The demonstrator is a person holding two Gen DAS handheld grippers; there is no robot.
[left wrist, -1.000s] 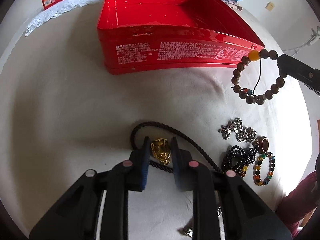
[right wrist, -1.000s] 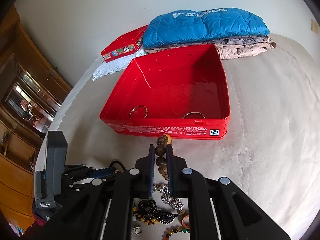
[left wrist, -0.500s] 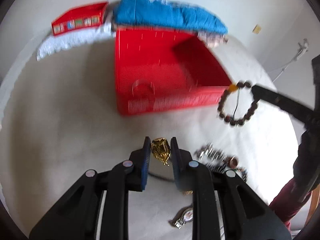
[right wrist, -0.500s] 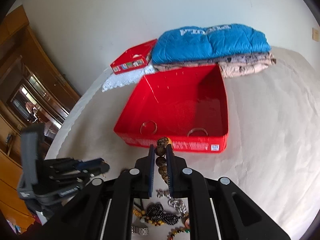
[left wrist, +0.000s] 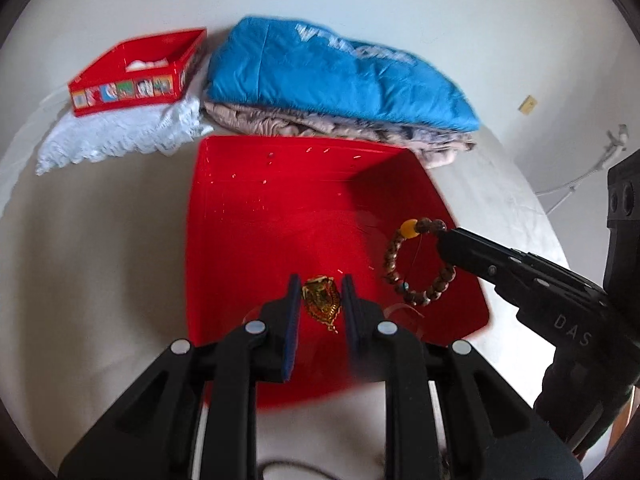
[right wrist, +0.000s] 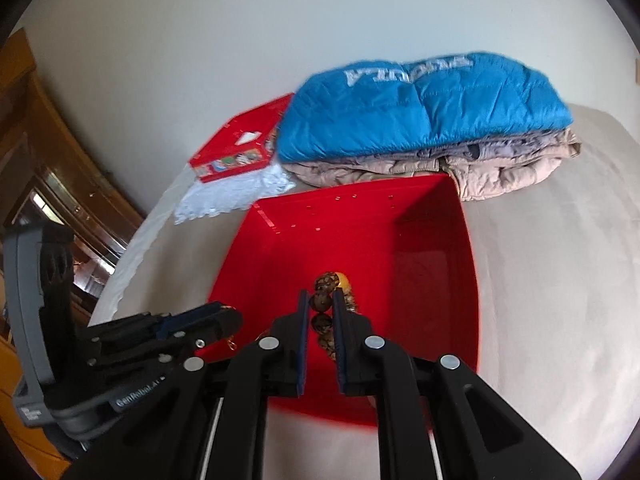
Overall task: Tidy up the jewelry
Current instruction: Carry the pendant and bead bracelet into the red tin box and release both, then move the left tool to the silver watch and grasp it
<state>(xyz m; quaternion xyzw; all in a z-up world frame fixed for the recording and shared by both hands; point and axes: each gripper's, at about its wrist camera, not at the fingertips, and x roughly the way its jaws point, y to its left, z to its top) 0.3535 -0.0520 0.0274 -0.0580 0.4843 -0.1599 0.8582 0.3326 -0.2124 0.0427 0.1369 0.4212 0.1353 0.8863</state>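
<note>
A large open red tin (left wrist: 256,240) lies on the bed, also in the right wrist view (right wrist: 436,248). My left gripper (left wrist: 320,294) is shut on a gold pendant (left wrist: 320,300) and holds it above the tin's near part. My right gripper (right wrist: 321,303) is shut on a brown wooden bead bracelet (right wrist: 322,300) with one yellow bead, above the tin's inside. In the left wrist view the bracelet (left wrist: 416,268) hangs from the right gripper's fingers (left wrist: 468,248) over the tin's right side. The pendant's cord is hidden.
A folded blue jacket (left wrist: 332,76) on beige clothes lies behind the tin. A small red box (left wrist: 136,76) sits on white lace (left wrist: 120,136) at the back left. A wooden cabinet (right wrist: 60,184) stands left of the bed.
Both grippers rose and moved forward from the bed surface to above the red tin, carrying the pendant and the bead bracelet. The loose jewelry on the bed has dropped out of view.
</note>
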